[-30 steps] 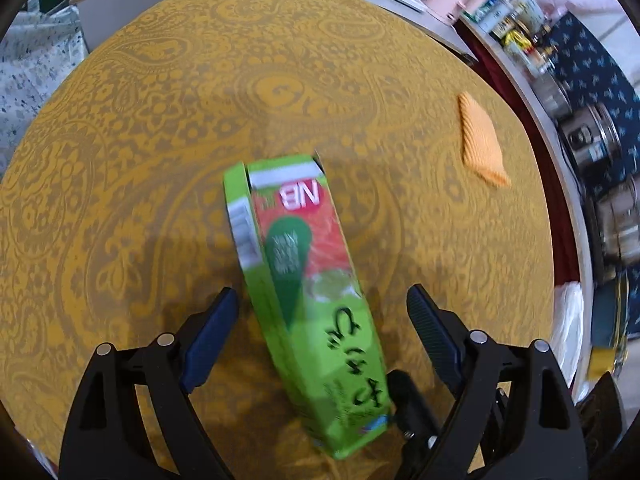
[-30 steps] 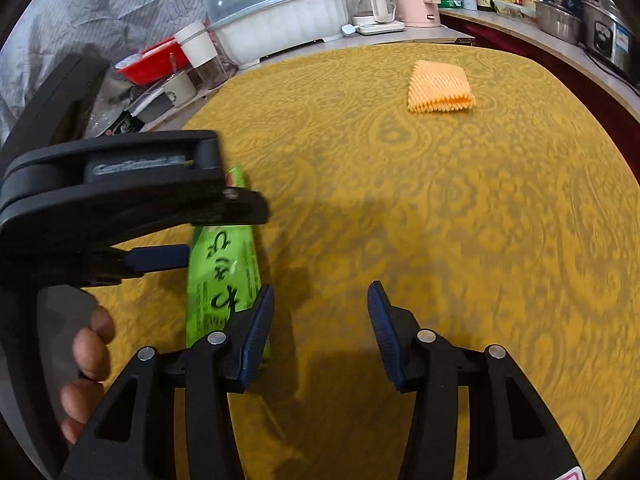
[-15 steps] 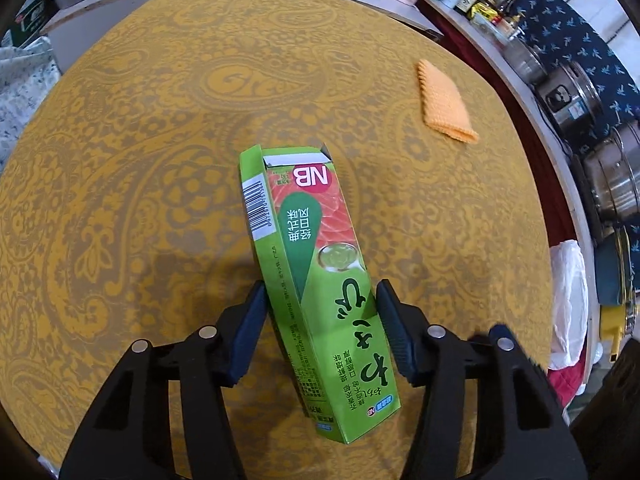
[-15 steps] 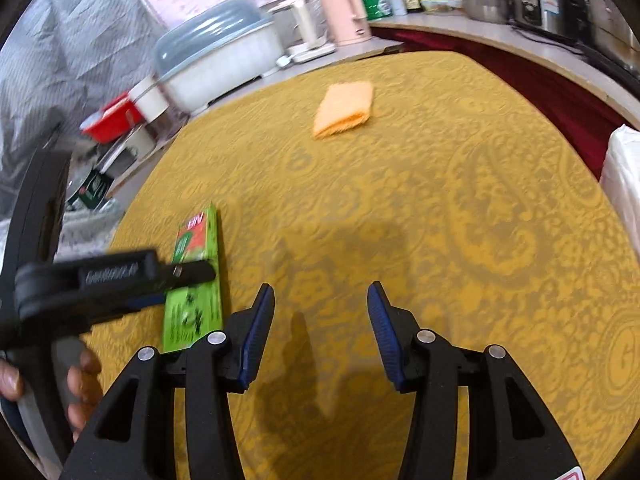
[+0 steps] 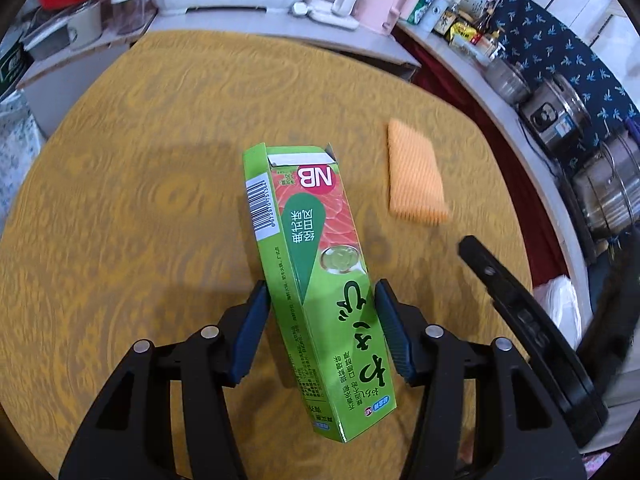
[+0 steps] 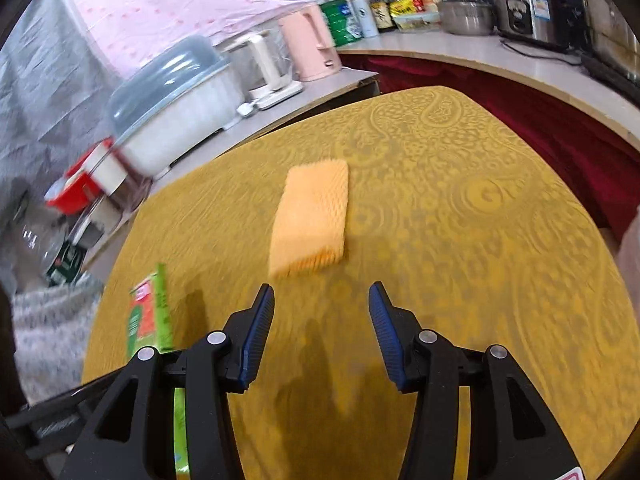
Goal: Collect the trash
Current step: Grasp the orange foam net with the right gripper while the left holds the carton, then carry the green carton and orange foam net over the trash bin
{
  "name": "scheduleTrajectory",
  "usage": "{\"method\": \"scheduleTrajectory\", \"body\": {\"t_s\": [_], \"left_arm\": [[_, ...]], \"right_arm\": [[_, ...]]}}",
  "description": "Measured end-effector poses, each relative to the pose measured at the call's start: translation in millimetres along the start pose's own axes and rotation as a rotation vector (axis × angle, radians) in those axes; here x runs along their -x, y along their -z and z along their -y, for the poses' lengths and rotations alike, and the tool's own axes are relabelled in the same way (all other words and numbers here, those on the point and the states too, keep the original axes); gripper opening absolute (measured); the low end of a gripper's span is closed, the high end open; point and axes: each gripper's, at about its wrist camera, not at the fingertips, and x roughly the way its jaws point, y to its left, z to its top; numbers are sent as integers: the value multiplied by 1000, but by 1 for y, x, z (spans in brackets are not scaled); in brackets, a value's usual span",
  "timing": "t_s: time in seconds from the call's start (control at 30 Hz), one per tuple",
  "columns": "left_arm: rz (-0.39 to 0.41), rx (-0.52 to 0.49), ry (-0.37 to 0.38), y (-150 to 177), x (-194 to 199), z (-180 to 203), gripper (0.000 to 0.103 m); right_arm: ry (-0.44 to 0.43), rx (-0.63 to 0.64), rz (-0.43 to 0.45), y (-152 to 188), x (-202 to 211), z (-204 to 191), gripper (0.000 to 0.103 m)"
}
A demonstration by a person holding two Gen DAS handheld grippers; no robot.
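A: What did the left gripper [image 5: 322,316] have?

B: It was pinching a long green carton [image 5: 310,272], the blue pads pressed on the two long sides of its lower half. The carton stuck out ahead of the gripper, its open flap end farthest away, its printed face up and a barcode on the left side panel. It looked lifted clear of the desk [image 5: 120,208], with a shadow on the yellow patterned cloth beneath it.

A: And the right gripper [image 6: 322,326]?

B: Its jaws stood spread, with nothing between them. Only bare cloth and the gripper's own shadow showed in the gap. In the left wrist view part of that black tool showed at the right edge.

A: Anything else on the desk?

B: A folded orange cloth [image 6: 310,216] lay flat just ahead of the right gripper, apart from its fingertips. From the left wrist view the same cloth [image 5: 416,176] lay to the right of the carton, not touching it. From the right wrist view the carton [image 6: 152,312] appeared low at the left, partly hidden behind the gripper's left finger.

A: What was around the desk?

B: A counter behind it carried a white covered dish rack [image 6: 172,108], a pink kettle [image 6: 310,42] and steel cookers [image 5: 560,116]. The view was motion-blurred, so the smaller bottles were hard to tell.
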Motion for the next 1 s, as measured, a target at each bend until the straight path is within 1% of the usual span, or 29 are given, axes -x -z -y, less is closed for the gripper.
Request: {"method": "scheduleTrajectory", "body": {"t_s": [0.13, 0.27, 0.3, 0.33, 0.37, 0.4, 0.5, 0.57, 0.73, 1.0], "left_arm": [[20, -19, -4, -21, -9, 3, 52], [30, -17, -7, -37, -16, 3, 52], [32, -20, -8, -39, -17, 3, 52], [35, -23, -11, -41, -18, 3, 52], [39, -25, -15, -42, -18, 4, 52], [38, -26, -16, -43, -19, 5, 52], [34, -26, -13, -43, -19, 7, 52], [38, -32, -10, -40, -15, 12, 52], [63, -61, 7, -31, 5, 27, 52], [101, -149, 71, -5, 43, 81, 52]], "right_arm": [[7, -24, -22, -19, -36, 3, 48], [10, -29, -45, -26, -60, 4, 48], [14, -25, -38, -26, -61, 4, 47], [20, -16, -30, -26, -62, 4, 43], [22, -7, -34, -27, -63, 2, 32], [22, -2, -37, -26, -63, 2, 26], [9, -2, -40, -25, -60, 2, 13], [4, 0, -30, -22, -51, 2, 11], [-6, -8, 24, -18, -14, 6, 10], [23, -58, 159, -13, 78, 39, 10]]}}
